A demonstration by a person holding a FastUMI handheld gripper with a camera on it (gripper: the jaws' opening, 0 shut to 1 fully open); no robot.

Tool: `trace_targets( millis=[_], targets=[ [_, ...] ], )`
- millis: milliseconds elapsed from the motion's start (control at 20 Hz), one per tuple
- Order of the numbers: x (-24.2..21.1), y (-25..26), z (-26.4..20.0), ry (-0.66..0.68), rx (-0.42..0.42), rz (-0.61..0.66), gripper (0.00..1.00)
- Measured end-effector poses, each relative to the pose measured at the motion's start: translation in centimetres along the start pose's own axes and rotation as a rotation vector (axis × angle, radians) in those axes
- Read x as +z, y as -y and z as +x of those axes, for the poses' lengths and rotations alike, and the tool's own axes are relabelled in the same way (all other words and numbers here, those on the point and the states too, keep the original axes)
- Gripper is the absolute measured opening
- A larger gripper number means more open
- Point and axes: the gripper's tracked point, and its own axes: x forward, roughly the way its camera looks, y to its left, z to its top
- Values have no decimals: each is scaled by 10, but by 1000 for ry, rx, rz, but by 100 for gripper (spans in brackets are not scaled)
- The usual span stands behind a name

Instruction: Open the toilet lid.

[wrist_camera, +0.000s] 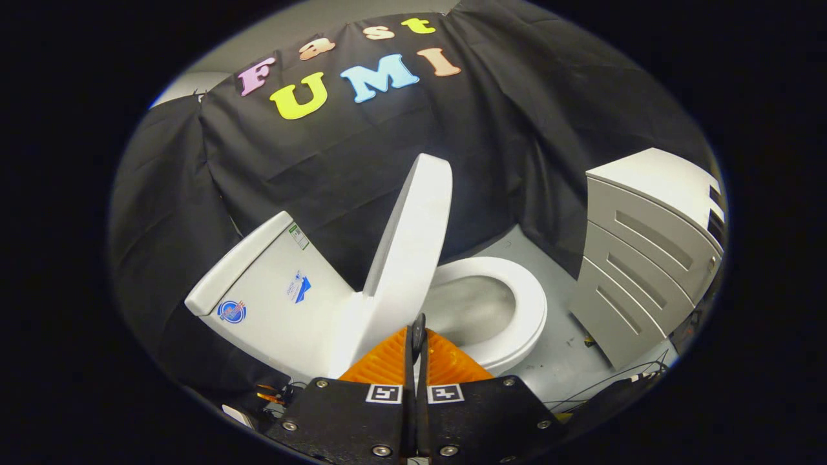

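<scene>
A white toilet stands against the black cloth wall. Its lid (pixel 410 245) is raised and stands nearly upright, leaning toward the tank (pixel 271 290). The seat ring (pixel 523 303) lies down around the open bowl. My gripper (pixel 417 339) is just in front of the lid's lower edge near the hinge. Its two fingers are pressed together with nothing between them, and the tips sit close to the lid without gripping it.
A pale grey cabinet (pixel 646 258) with slatted drawer fronts stands beside the toilet on the seat's far side. Grey floor (pixel 562 361) lies between them, with thin cables (pixel 620 381) running along it near the cabinet's base.
</scene>
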Motion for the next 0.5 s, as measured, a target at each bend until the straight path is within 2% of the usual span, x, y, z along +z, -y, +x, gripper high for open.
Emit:
trace_targets(
  millis=[500],
  targets=[
    [17,-51,-9,57,17,-141,0]
  ],
)
